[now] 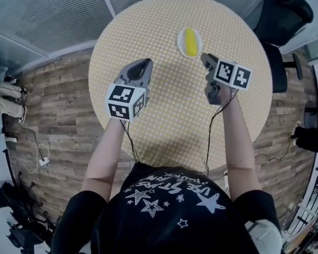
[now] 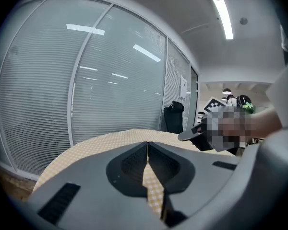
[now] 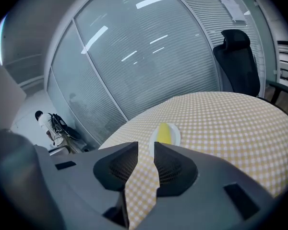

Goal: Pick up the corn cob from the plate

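Observation:
The yellow corn cob [image 1: 190, 41] lies on a small white plate [image 1: 181, 45] at the far side of the round checked table [image 1: 164, 120]. My right gripper [image 1: 204, 57] hovers just right of and nearer than the plate, its jaws a narrow gap apart with nothing between them. In the right gripper view the corn cob [image 3: 164, 132] and plate [image 3: 175, 138] sit straight ahead, just beyond the right gripper [image 3: 146, 145]. My left gripper [image 1: 147, 63] hangs over the table left of the plate. In its own view the left gripper [image 2: 147, 143] is shut and empty, with the right gripper [image 2: 196, 133] off to its right.
A black office chair [image 1: 282, 14] stands behind the table at the right, also in the right gripper view [image 3: 237, 63]. A glass wall with blinds [image 3: 149, 51] curves round the far side. Cables [image 1: 37, 155] lie on the wooden floor at left.

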Tool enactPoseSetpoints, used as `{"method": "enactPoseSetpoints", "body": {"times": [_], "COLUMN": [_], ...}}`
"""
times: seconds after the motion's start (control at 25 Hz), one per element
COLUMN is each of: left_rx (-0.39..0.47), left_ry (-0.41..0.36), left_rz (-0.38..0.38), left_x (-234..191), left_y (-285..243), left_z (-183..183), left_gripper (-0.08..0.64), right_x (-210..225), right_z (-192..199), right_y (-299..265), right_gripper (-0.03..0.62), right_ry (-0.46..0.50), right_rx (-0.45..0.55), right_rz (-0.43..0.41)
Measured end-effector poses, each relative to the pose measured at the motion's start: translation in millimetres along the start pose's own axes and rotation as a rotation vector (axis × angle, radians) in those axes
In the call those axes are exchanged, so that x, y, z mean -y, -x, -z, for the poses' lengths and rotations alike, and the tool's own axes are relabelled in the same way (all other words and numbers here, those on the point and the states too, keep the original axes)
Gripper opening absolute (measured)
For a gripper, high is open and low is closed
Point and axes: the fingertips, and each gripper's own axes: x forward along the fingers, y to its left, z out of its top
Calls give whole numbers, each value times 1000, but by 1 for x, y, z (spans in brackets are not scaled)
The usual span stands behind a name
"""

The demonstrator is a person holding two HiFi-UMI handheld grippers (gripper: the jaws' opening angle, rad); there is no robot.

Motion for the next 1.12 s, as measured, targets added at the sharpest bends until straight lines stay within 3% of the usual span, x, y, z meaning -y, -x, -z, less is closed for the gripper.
{"method": "enactPoseSetpoints", "body": {"times": [0.28,0.56,0.88,1.12], "left_rx": [-14,-43,-69,-88], "left_ry": [2,2,28,-21], "left_rz": [6,34,34,54], "left_x": [-34,-45,-64,-64], "left_y": [-28,-62,-87,-109], "left_z": [5,17,33,36], "left_gripper": [11,11,11,11], "right_x": [12,20,51,61], "right_z": [-9,-1,1,3], "right_y": [-44,-91,-143,-160], "right_gripper": [161,250,256,256], "right_ry": [-53,8,52,60], "right_rx": [-72,-193,-305,-369], "right_rz": [10,20,111,137]}}
